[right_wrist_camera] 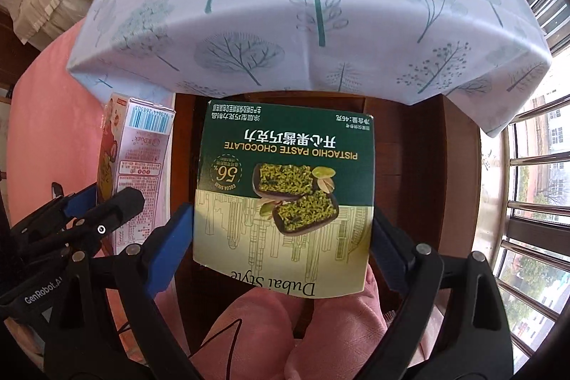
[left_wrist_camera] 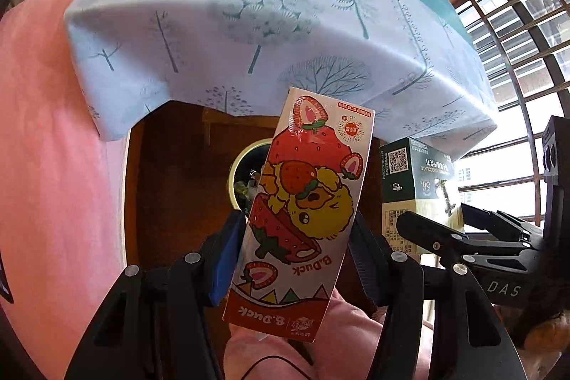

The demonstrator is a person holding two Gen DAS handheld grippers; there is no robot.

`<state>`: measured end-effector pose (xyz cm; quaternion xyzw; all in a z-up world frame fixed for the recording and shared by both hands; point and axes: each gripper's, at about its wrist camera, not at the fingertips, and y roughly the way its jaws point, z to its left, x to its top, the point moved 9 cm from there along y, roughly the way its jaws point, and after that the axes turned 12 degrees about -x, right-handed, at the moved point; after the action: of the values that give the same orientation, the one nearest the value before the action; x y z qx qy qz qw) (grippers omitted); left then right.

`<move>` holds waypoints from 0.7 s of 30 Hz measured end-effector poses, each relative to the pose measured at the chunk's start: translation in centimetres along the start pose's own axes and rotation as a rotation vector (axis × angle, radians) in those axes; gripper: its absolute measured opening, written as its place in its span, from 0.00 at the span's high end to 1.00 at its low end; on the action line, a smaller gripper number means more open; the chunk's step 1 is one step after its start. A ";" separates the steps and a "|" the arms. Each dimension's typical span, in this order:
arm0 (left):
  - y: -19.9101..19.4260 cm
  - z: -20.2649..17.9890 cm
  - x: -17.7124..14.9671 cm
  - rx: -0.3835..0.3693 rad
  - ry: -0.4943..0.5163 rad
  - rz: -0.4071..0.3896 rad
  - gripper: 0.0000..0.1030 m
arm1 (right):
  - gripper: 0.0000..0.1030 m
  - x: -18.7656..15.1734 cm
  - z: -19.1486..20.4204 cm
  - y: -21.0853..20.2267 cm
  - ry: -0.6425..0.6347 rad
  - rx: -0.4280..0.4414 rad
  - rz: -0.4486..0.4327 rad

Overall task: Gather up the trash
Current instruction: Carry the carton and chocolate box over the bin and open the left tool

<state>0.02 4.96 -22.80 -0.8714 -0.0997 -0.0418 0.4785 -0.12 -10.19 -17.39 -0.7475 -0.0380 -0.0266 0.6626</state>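
Both cameras look forward along my fingers, close up, toward the tablecloth (left_wrist_camera: 249, 24) edge. Shared: strawberry box (left_wrist_camera: 302, 209) nearest in the left view, chocolate box (right_wrist_camera: 285, 194) nearest in the right.

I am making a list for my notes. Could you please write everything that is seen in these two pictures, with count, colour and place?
strawberry carton: 1, red, white and yellow, held in the left claw, printed upside down
chocolate box: 1, green and cream, held in the right claw
bin: 1, pale rim, on the floor under the table, partly hidden behind the carton
tablecloth: 1, pale blue with trees, draped over the table
pink cloth: 1, pink, left side
window bars: several, dark, right side
left claw: 1, black, blue pads, shut on the carton
right claw: 1, black, blue pads, shut on the box
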 end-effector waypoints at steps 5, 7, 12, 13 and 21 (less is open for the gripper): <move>4.6 2.1 0.1 0.035 -0.012 0.026 0.44 | 0.12 -0.1 -0.4 4.5 -0.015 -0.017 0.026; 6.3 2.8 0.2 0.047 -0.018 0.039 0.44 | 0.12 0.0 -0.6 6.2 -0.021 -0.021 0.031; 10.9 4.3 0.8 0.099 -0.006 0.063 0.44 | 0.12 1.1 -1.1 10.0 -0.051 -0.045 0.023; 11.9 4.7 0.9 0.104 -0.007 0.068 0.44 | 0.12 1.2 -1.3 10.8 -0.055 -0.045 0.024; 19.7 5.9 0.8 0.097 -0.028 0.129 0.44 | 0.12 1.4 -3.3 15.8 -0.046 -0.043 0.062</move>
<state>4.91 -0.24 -42.07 -0.8524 -0.0519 0.0063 0.5202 2.82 -15.31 -32.48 -0.7630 -0.0296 0.0102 0.6457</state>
